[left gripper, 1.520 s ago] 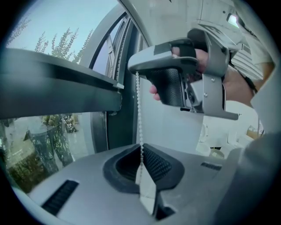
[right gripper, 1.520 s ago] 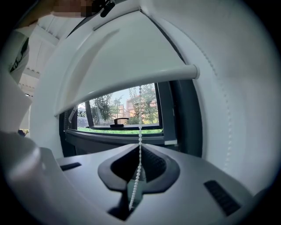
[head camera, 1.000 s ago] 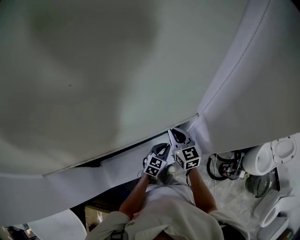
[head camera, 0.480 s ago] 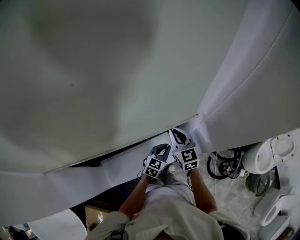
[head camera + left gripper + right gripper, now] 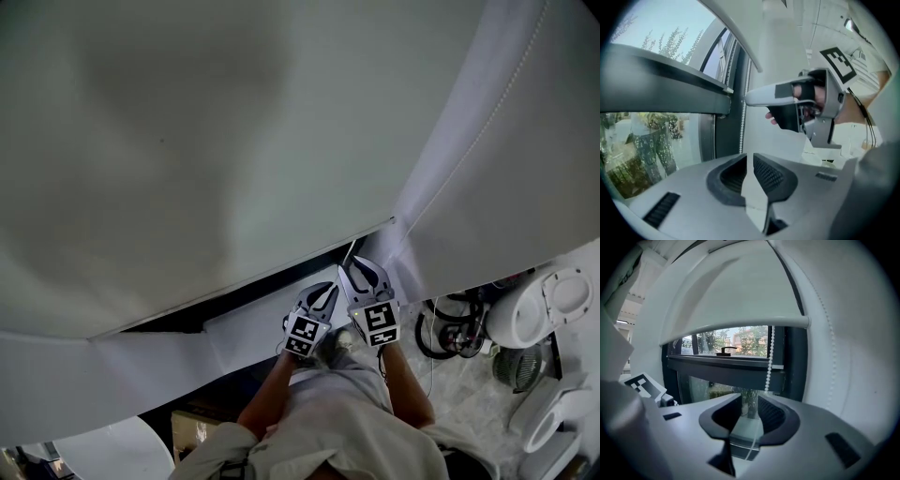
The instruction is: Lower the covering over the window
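Head view: the roller blind [image 5: 206, 169] hangs partway down, with dark window showing beneath its bottom rail [image 5: 244, 286]. My left tongs [image 5: 324, 293] and right tongs [image 5: 360, 268] sit just under the rail's right end.

Left gripper view: the left jaws are nearly together, and the bead chain [image 5: 741, 122] runs down into their slit.

Right gripper view: the right jaws have just been opening and stand apart around a slack strand. Much glass lies bare below the rail, so I judge most of the lowering remains. Frame and wall crowd the chain.
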The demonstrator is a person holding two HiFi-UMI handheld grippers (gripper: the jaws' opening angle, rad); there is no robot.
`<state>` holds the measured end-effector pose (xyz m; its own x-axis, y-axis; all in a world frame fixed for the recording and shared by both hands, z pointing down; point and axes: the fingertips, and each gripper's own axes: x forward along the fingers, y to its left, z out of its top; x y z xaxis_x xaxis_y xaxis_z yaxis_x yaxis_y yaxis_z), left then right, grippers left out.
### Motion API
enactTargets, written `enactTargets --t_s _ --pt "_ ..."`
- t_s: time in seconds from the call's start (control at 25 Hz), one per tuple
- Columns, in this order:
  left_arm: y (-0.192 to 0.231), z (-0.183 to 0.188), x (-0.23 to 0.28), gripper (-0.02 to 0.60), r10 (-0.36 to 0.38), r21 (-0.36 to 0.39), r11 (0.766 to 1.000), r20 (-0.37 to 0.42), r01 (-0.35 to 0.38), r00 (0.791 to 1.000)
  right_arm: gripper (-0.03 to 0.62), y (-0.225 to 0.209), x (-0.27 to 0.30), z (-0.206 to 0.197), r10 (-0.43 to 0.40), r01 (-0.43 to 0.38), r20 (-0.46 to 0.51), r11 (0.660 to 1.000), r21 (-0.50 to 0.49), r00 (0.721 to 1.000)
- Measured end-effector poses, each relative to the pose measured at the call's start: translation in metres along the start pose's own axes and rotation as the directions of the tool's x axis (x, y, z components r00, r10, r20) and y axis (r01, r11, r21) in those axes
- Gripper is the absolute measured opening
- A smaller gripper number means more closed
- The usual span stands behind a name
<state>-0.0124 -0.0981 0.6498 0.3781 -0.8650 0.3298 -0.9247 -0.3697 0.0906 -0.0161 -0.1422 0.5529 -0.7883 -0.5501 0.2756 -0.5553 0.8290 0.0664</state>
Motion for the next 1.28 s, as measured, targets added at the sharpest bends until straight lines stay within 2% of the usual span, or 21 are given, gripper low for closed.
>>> enactTargets --t_s 0.16,0.32,0.6,0.88,1.28 --pt "0.007 0.026 -0.014 0.061 0.012 0.005 1.000 0.066 -0.012 0.998 0.106 0.004 -0.007 0.010 -0.017 0.017 0.032 1.000 -0.011 0.999" --pt "0.013 0.055 -0.031 0.061 0.037 0.024 0.999 0.129 -0.040 0.991 0.098 0.007 -0.021 0.020 -0.024 0.024 0.048 1.000 -0.017 0.999" --pt "0.022 0.091 -0.056 0.061 0.064 0.044 0.996 0.190 -0.073 0.980 0.092 0.006 -0.036 0.028 -0.052 0.054 0.062 0.998 -0.029 0.997" --pt "0.016 0.111 -0.065 0.061 0.048 0.071 0.995 0.231 -0.066 0.972 0.091 0.008 -0.044 0.028 -0.078 0.081 0.064 0.996 -0.044 0.995" --pt "0.013 0.119 -0.070 0.061 0.035 0.082 0.995 0.251 -0.058 0.967 0.091 0.011 -0.049 0.035 -0.091 0.095 0.085 0.994 -0.045 0.992"
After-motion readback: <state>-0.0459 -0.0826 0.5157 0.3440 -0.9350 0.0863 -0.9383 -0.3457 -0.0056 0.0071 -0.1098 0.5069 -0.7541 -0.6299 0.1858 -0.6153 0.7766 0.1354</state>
